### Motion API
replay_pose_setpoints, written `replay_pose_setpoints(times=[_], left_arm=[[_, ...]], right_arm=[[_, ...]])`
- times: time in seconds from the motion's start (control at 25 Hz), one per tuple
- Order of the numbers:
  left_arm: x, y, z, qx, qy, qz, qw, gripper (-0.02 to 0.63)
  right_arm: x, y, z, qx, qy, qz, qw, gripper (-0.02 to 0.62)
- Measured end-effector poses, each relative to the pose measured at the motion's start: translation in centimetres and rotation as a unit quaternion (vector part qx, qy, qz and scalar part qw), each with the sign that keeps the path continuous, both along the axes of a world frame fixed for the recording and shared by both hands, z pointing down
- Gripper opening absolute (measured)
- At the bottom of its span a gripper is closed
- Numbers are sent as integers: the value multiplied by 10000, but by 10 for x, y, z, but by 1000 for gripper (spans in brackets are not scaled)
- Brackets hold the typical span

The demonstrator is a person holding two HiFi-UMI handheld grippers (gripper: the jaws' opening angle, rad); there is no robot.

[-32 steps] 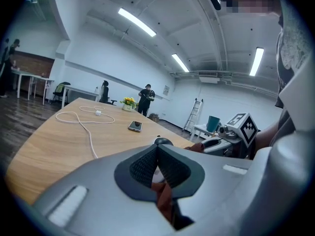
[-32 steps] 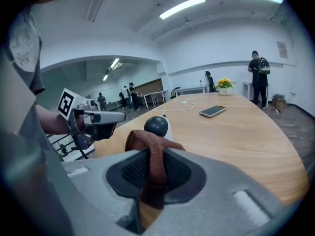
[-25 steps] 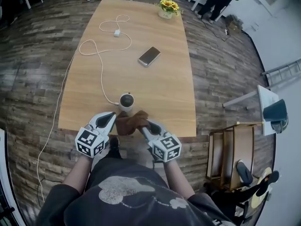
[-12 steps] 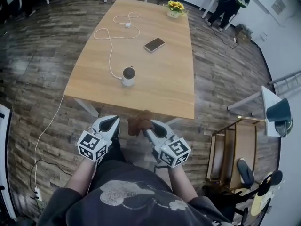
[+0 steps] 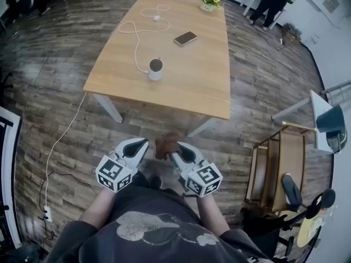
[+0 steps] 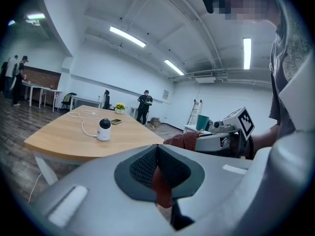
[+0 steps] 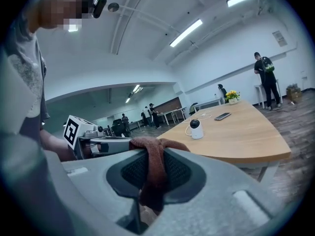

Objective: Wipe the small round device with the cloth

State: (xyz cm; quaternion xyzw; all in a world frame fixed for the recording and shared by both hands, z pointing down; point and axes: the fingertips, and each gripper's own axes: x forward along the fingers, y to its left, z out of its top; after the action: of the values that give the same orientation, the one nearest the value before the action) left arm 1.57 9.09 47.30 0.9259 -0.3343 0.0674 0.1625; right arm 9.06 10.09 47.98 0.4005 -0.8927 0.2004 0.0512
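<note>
The left gripper (image 5: 144,142) is pressed closed on nothing I can make out, the small round camera (image 5: 156,69) sits far off on the table (image 5: 203,92), and the right gripper (image 5: 169,149) pinches the brown cloth (image 5: 165,141), so wiping looks not under way.

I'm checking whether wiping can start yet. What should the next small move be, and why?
Probably step toward the table and carry the right gripper forward to the device. That gripper is shut on the cloth, but it hangs over the floor, short of the table's near edge. The device stands further in on the tabletop, untouched by the cloth.
</note>
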Motion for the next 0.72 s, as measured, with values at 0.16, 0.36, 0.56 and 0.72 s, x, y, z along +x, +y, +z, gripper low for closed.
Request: replay_pose_setpoints(times=[0.16, 0.36, 0.56, 0.72], left_arm=[[3, 9, -2, -15, 62, 75, 10000, 18], [1, 23, -11, 75, 158, 238, 9996, 18], [-21, 45, -14, 90, 185, 301, 9993, 18], [-42, 61, -16, 95, 178, 326, 9993, 18]], right_arm=[[-2, 9, 0, 11, 60, 53, 10000, 54], [-5, 19, -1, 18, 161, 228, 9996, 54], [-19, 37, -6, 59, 182, 482, 9987, 54], [-36, 56, -9, 51, 184, 618, 9979, 52]])
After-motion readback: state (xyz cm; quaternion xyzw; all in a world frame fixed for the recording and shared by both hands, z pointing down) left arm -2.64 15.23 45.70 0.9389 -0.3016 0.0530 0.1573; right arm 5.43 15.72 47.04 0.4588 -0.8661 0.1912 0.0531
